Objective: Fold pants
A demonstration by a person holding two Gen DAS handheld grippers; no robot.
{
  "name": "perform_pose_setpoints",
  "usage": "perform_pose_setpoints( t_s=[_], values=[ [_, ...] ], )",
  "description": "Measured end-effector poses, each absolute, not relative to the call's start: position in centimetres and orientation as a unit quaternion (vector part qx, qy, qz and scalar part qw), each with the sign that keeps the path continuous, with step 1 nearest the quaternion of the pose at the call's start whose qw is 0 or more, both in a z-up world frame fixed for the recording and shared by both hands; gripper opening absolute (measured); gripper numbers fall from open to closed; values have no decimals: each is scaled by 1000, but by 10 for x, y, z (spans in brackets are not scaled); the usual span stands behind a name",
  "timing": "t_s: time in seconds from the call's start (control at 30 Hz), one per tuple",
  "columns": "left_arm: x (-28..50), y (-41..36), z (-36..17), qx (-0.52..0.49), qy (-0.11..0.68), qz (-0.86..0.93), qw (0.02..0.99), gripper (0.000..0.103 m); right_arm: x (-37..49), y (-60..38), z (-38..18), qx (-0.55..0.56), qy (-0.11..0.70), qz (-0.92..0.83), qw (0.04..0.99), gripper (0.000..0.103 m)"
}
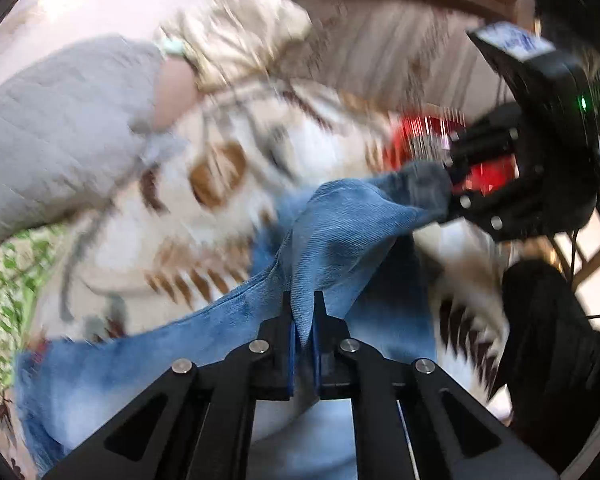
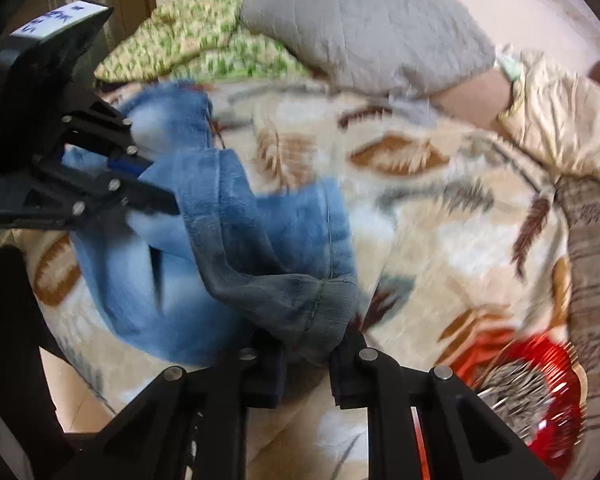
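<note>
The pants [image 1: 340, 232] are blue washed denim, held lifted over a patterned blanket [image 1: 228, 200]. My left gripper [image 1: 305, 334] is shut on a pinched fold of the denim. My right gripper [image 1: 450, 188] shows at the right of the left wrist view, shut on another bunched end. In the right wrist view the pants [image 2: 268, 236] hang between both tools: my right gripper [image 2: 306, 354] is shut on a thick dark bunch, and my left gripper [image 2: 156, 184] grips the cloth at the left. Both views are motion-blurred.
A grey quilted pillow [image 2: 360, 24] and a green leafy cushion [image 2: 204, 36] lie at the far side of the blanket [image 2: 440, 208]. A shiny cream cushion [image 2: 560, 120] is at the right. A red object [image 2: 540, 392] sits near my right gripper.
</note>
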State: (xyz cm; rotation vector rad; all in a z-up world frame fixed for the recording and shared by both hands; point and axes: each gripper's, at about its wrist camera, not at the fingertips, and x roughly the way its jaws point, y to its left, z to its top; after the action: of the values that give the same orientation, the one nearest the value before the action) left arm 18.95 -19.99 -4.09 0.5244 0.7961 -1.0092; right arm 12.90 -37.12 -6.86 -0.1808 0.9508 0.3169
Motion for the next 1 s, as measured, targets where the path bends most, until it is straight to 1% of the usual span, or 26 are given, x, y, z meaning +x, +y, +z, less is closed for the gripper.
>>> perform_pose_setpoints(
  t_s=[0.13, 0.27, 0.33, 0.43, 0.47, 0.5, 0.53, 0.57, 0.6, 0.67, 0.77, 0.93, 1.0],
  values=[
    [220, -207, 0, 209, 333, -458, 798, 6, 145, -384, -11, -70, 413, 139, 897, 17],
    [269, -225, 12, 157, 332, -449, 815, 6, 188, -405, 32, -63, 390, 100, 913, 17],
    [292, -241, 6, 144, 339, -439, 819, 6, 217, -417, 35, -51, 398, 78, 913, 17],
    [324, -259, -18, 125, 368, -422, 819, 6, 256, -436, 15, -15, 425, 51, 903, 18],
    [332, -262, -28, 124, 380, -411, 819, 6, 265, -445, 4, 4, 439, 42, 898, 24],
    [338, -264, -36, 123, 395, -398, 819, 17, 270, -451, -6, 15, 451, 26, 892, 45],
    [341, -262, -40, 117, 408, -387, 819, 50, 273, -456, -18, 15, 466, -3, 885, 63],
    [341, -259, -41, 111, 408, -376, 824, 73, 269, -461, -23, 14, 469, -12, 883, 87],
    [336, -251, -37, 107, 392, -352, 843, 103, 263, -464, -26, 16, 464, -14, 886, 89],
    [324, -235, -29, 102, 368, -347, 856, 103, 246, -466, -26, 20, 461, -6, 887, 89],
    [296, -219, -17, 114, 380, -367, 841, 103, 211, -458, -24, 26, 455, 10, 890, 89],
    [235, -198, -7, 178, 369, -430, 805, 103, 131, -430, -20, 39, 438, 41, 897, 89],
    [220, -197, -11, 192, 365, -448, 793, 103, 105, -420, -26, 54, 427, 45, 902, 89]
  ],
)
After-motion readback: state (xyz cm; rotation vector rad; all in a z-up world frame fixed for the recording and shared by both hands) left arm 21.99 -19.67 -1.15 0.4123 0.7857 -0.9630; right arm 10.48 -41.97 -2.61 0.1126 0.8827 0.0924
